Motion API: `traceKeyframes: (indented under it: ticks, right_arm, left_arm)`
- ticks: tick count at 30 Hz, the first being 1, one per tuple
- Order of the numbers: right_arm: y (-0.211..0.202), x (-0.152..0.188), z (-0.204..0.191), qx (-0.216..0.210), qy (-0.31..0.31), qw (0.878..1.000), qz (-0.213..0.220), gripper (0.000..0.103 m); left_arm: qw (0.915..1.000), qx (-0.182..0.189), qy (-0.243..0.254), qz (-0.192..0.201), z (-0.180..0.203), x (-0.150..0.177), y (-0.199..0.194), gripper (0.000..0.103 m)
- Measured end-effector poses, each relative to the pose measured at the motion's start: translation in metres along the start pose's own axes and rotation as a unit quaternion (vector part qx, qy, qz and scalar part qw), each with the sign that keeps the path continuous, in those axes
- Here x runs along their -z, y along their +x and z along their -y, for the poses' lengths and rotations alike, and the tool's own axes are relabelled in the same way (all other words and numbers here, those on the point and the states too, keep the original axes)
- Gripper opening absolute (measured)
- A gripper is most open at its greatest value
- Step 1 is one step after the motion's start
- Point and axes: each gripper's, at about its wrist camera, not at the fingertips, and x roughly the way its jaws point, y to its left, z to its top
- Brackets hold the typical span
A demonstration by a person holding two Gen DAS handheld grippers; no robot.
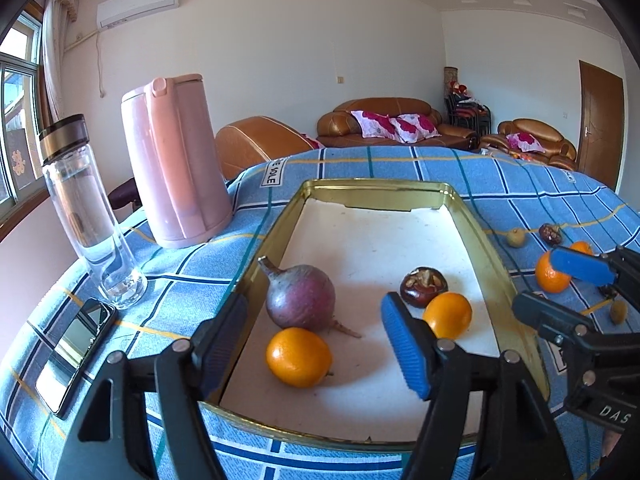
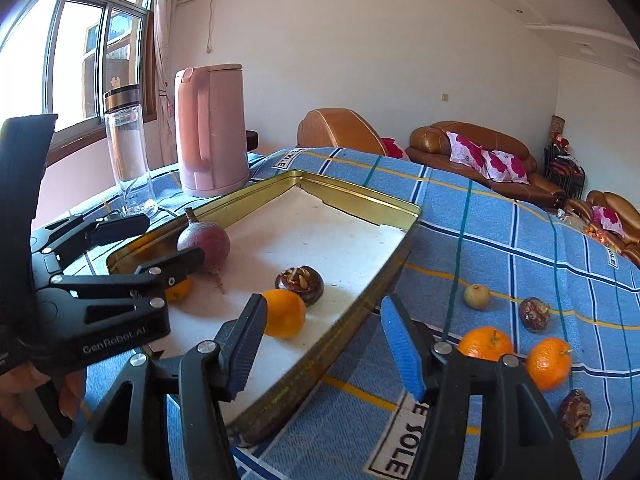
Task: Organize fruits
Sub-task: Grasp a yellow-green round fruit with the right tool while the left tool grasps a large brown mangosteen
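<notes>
A gold tin tray (image 1: 478, 240) (image 2: 360, 193) on the blue checked cloth holds a purple beet (image 1: 302, 296), a dark water chestnut (image 1: 423, 284) and two oranges. My left gripper (image 1: 314, 340) (image 2: 152, 246) is open over the tray's near end. One orange (image 1: 299, 357) lies loose on the tray floor between its fingers, untouched by the pads. The other orange (image 1: 448, 314) (image 2: 285, 318) rests by the chestnut. My right gripper (image 2: 323, 346) (image 1: 560, 288) is open and empty, straddling the tray's right rim. Two more oranges (image 2: 486, 342) (image 2: 549, 362) lie on the cloth to its right.
A pink kettle (image 1: 176, 160), a glass bottle (image 1: 88, 216) and a phone (image 1: 74, 356) stand left of the tray. A small pale fruit (image 2: 477, 296) and dark wrinkled fruits (image 2: 534, 314) (image 2: 576, 412) lie on the cloth at the right. A hand (image 2: 24, 400) holds the left gripper.
</notes>
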Motion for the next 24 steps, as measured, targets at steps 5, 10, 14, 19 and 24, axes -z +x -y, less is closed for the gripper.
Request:
traceKeyframes:
  ticks: [5, 10, 14, 19, 24]
  right_arm:
    - [-0.035, 0.021, 0.039, 0.045, 0.012, 0.999, -0.004, 0.061]
    - [-0.061, 0.05, 0.091, 0.097, 0.047, 0.994, -0.032, 0.061]
    - [-0.074, 0.066, 0.122, 0.11, 0.077, 0.99, -0.052, 0.061]
    - [-0.075, 0.075, 0.14, 0.108, 0.092, 0.987, -0.076, 0.055]
    - [-0.061, 0.08, 0.144, 0.08, 0.096, 0.985, -0.115, 0.046]
  left_arm:
    - [0.9997, 0.02, 0.011, 0.014, 0.021, -0.002, -0.011, 0.072]
    - [0.998, 0.049, 0.03, 0.024, 0.053, -0.006, -0.021, 0.074]
    - [0.9962, 0.069, 0.049, 0.021, 0.081, -0.008, -0.023, 0.076]
    - [0.9934, 0.087, 0.073, 0.018, 0.111, -0.009, -0.025, 0.077]
    - [0.992, 0.092, 0.084, 0.017, 0.129, -0.009, -0.023, 0.089]
